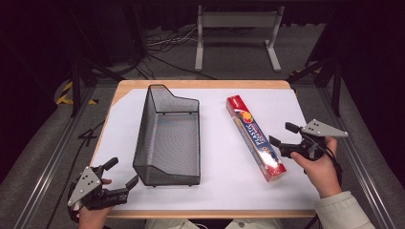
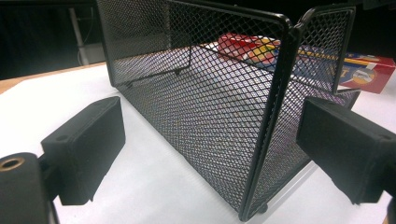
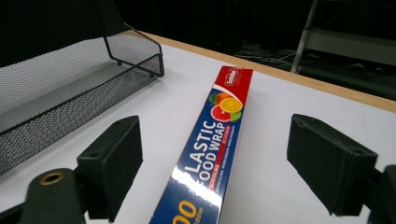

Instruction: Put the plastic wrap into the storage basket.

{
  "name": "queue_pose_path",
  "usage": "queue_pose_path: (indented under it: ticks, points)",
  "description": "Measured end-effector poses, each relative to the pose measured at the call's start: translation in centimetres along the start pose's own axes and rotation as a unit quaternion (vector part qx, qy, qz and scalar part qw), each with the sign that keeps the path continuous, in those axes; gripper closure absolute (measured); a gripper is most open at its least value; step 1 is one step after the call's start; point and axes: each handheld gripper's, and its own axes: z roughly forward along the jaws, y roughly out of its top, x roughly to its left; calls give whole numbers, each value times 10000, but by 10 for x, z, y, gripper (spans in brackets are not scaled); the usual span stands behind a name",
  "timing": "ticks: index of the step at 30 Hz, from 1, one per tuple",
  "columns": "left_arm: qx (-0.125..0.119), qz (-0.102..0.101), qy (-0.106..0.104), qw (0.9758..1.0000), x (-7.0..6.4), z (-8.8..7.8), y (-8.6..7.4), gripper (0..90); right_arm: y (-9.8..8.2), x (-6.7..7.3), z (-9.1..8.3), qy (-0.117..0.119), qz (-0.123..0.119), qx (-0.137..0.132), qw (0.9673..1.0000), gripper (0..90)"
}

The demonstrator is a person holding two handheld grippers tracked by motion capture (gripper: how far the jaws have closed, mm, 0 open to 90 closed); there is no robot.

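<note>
A long plastic food wrap box (image 1: pixel 254 137), blue with a red end, lies flat on the white table cover right of centre. My right gripper (image 1: pixel 283 135) stands open just to the box's right, near its front half. In the right gripper view the box (image 3: pixel 208 148) runs away between the two spread jaws. A black wire-mesh basket (image 1: pixel 167 138) sits left of centre. My left gripper (image 1: pixel 121 172) is open at the basket's near left corner; in the left gripper view the basket's corner post (image 2: pixel 271 116) stands between the jaws.
The white sheet (image 1: pixel 215 186) covers a wooden table whose edge (image 1: pixel 200 84) shows at the back. A metal stand (image 1: pixel 236 33) and cables lie on the floor beyond. Aluminium rails run along both sides of the table.
</note>
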Motion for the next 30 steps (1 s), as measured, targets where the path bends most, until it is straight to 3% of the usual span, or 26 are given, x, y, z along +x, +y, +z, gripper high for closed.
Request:
queue_pose_path:
  ticks: [2,5,7,13,18,25,30]
  points:
    - [-8,4,7,10000,0,0,0,88,5,0,7,35,-20,102,9999,164]
    - [12,27,-2,10000,-1,1,0,88,10,3,19,162,-184,467,9986,163]
    - [10,17,5,10000,-1,1,0,88,12,3,23,177,-205,521,9983,156]
    - [15,-6,100,9999,2,0,-1,89,19,2,45,75,-53,788,9969,154]
    - [4,39,183,9998,1,-1,0,91,18,2,66,44,129,1213,9925,142]
    - [-46,7,265,9996,3,-2,0,92,18,1,84,-52,241,1377,9902,134]
    - [-39,40,277,9996,3,-3,1,92,15,2,94,-134,311,1744,9841,162]
